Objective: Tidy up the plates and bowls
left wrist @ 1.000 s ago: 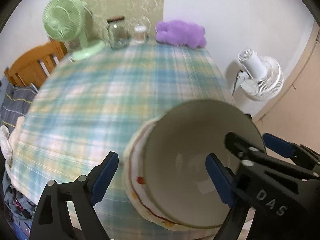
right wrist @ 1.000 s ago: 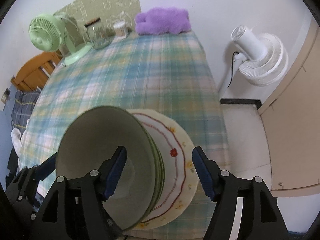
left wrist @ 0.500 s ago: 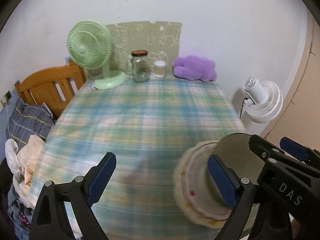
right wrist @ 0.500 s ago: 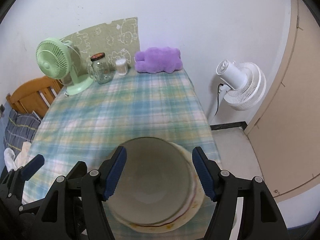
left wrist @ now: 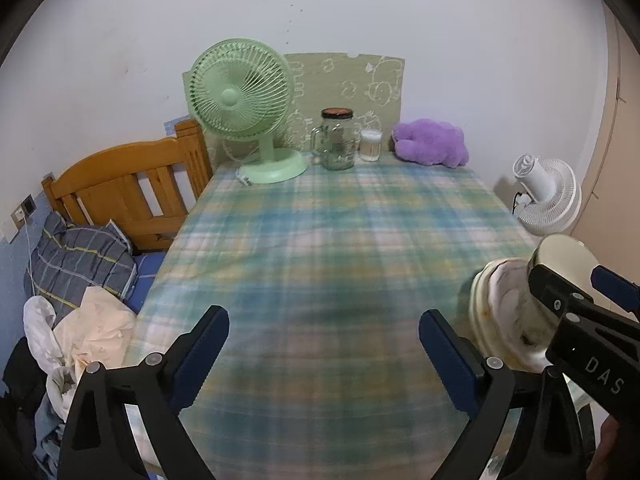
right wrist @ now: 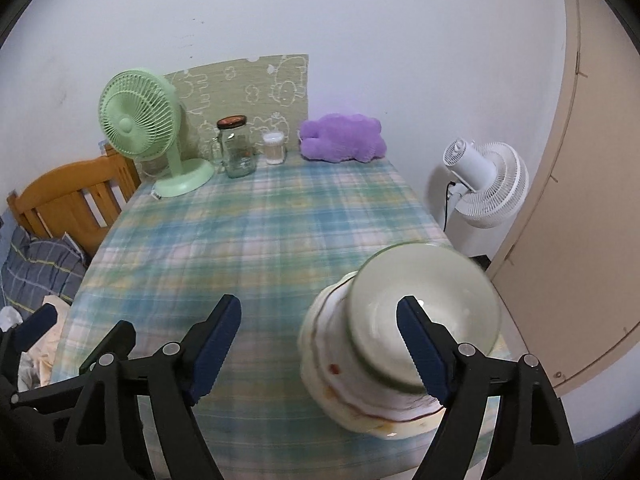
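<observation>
Two grippers hang over the near edge of the checked tablecloth [left wrist: 320, 240], and neither holds anything. Our left gripper [left wrist: 324, 344] has its jaws wide apart over bare cloth. Our right gripper [right wrist: 320, 340] also has its jaws spread, and its right finger crosses in front of the bowl [right wrist: 424, 320] without, as far as we can tell, pressing on it.

That pale bowl sits on top of the stack of plates [right wrist: 360, 384], which have a red-and-orange rim pattern. The stack stands at the near right corner of the table, close to the edge. Both are blurred and look tilted, though the wide lens may account for some of that. From the left wrist, the same stack appears at the far right, partly behind the right gripper's black frame.

At the far end of the table stand a green fan [left wrist: 240, 108], a glass jar [left wrist: 338, 140], a small white container [left wrist: 371, 146] and a purple plush toy [left wrist: 430, 148], all well apart from the dishes.

We judge the stacking to be done or nearly so, with both tools free of the crockery. If anything remains, it is to check that the bowl sits level and perhaps to nudge the stack away from the table edge, which calls for a slow, low push rather than a pinch.
</observation>
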